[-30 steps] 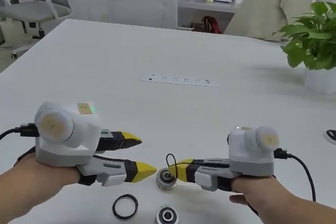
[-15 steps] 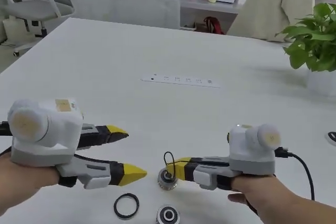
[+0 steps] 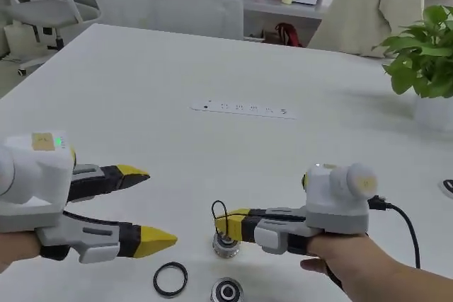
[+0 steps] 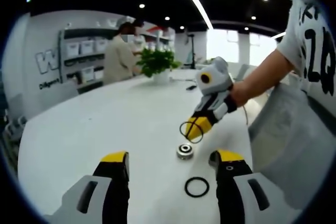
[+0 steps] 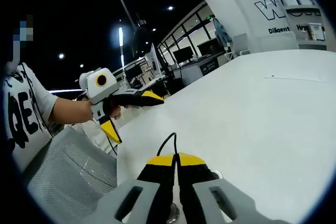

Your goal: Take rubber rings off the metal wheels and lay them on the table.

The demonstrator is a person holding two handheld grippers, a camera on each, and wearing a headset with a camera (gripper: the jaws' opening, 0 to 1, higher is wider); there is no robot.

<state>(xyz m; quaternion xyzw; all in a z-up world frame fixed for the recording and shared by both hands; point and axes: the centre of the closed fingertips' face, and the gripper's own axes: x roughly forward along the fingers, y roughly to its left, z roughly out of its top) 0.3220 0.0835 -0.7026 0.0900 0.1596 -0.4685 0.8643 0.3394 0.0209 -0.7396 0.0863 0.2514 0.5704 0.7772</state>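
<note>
My right gripper (image 3: 228, 223) is shut on a thin black rubber ring (image 3: 216, 211), which loops up from its yellow tips just above a metal wheel (image 3: 225, 243). The left gripper view has the same ring (image 4: 190, 128) hanging over that wheel (image 4: 184, 151). My left gripper (image 3: 152, 207) hovers open to the left, nothing between its fingers. A loose rubber ring (image 3: 170, 278) lies flat on the table in front, and a second wheel (image 3: 226, 291) stands beside it at the near edge. In the right gripper view the held ring (image 5: 169, 142) rises from the shut tips.
A white power strip (image 3: 244, 109) lies mid-table. A potted plant (image 3: 423, 54) stands at the right edge. Chairs (image 3: 49, 8) and a person (image 3: 375, 5) are beyond the far side. A cable (image 3: 407, 224) trails from my right gripper.
My left gripper has drawn back to the left, away from the wheel. The right gripper, still shut on the ring, has edged slightly left above the wheel.
</note>
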